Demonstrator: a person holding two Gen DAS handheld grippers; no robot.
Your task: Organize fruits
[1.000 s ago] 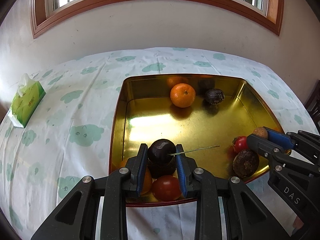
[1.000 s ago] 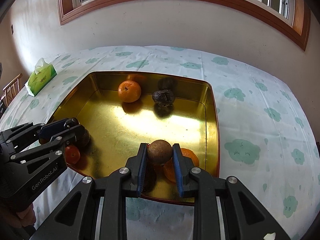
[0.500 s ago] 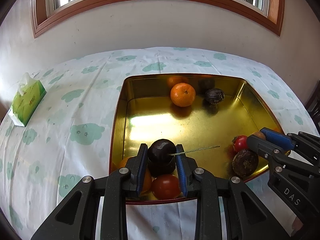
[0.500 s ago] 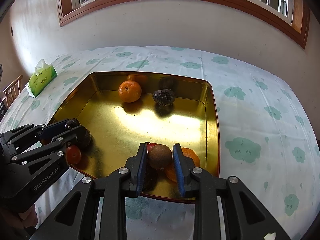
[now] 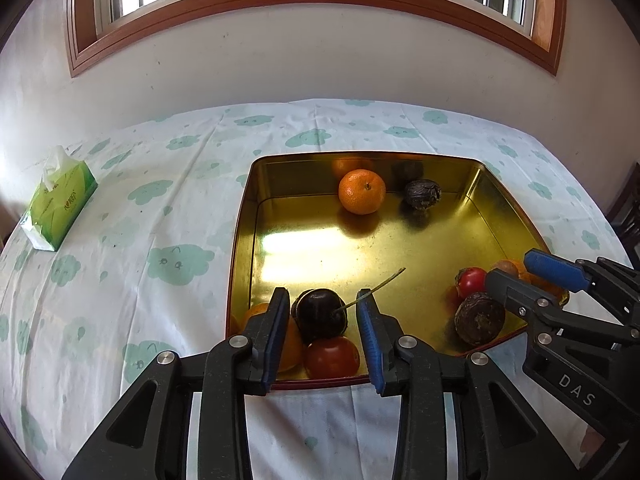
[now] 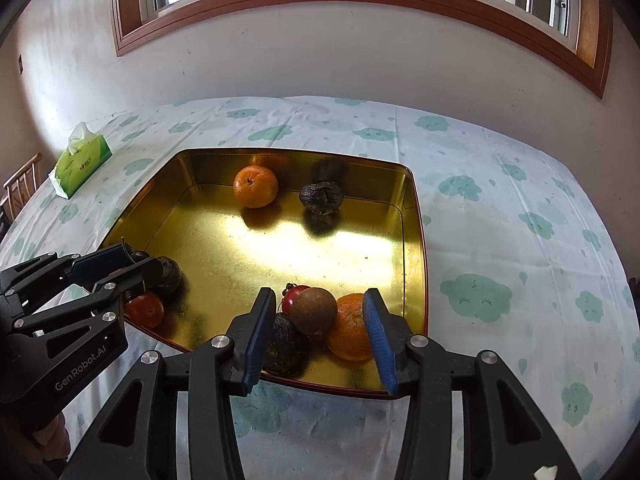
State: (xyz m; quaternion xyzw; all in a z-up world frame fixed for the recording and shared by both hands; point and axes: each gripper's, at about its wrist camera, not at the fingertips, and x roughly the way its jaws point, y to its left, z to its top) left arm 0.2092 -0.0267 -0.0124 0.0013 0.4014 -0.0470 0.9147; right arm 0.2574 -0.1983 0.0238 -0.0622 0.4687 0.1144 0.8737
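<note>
Over the near left corner of the gold tin tray (image 5: 244, 240), your left gripper (image 5: 323, 316) tilts steeply down, its blue ribbed pads spread; the jaws have just been opening. Between them sits a glossy dark plum (image 5: 319, 314) with a thin stem angling up to the right, its left side at or nearly against the left pad and clear of the right one. It rests on a smooth red tomato (image 5: 333, 357) and an orange fruit (image 5: 289, 344) tucked into that corner.

Your right gripper (image 6: 318, 320) points down more steeply over the near right corner. Its jaws have also just been opening and now stand apart, touching nothing. A round, matte brown fruit (image 6: 313, 310) lies between them, sitting on a wrinkled dark fruit (image 6: 289, 350), a dimpled orange (image 6: 350, 330) and a small red tomato (image 6: 294, 296).

At the far wall of the tray, a pebbly mandarin (image 5: 362, 191) sits beside a shrivelled dark passion fruit (image 5: 422, 195), apart from it. The tray's mirror-like metal reflects both. A cloud-print tablecloth (image 5: 160, 220) covers the table, and a green tissue pack (image 5: 60, 204) lies at the left.
</note>
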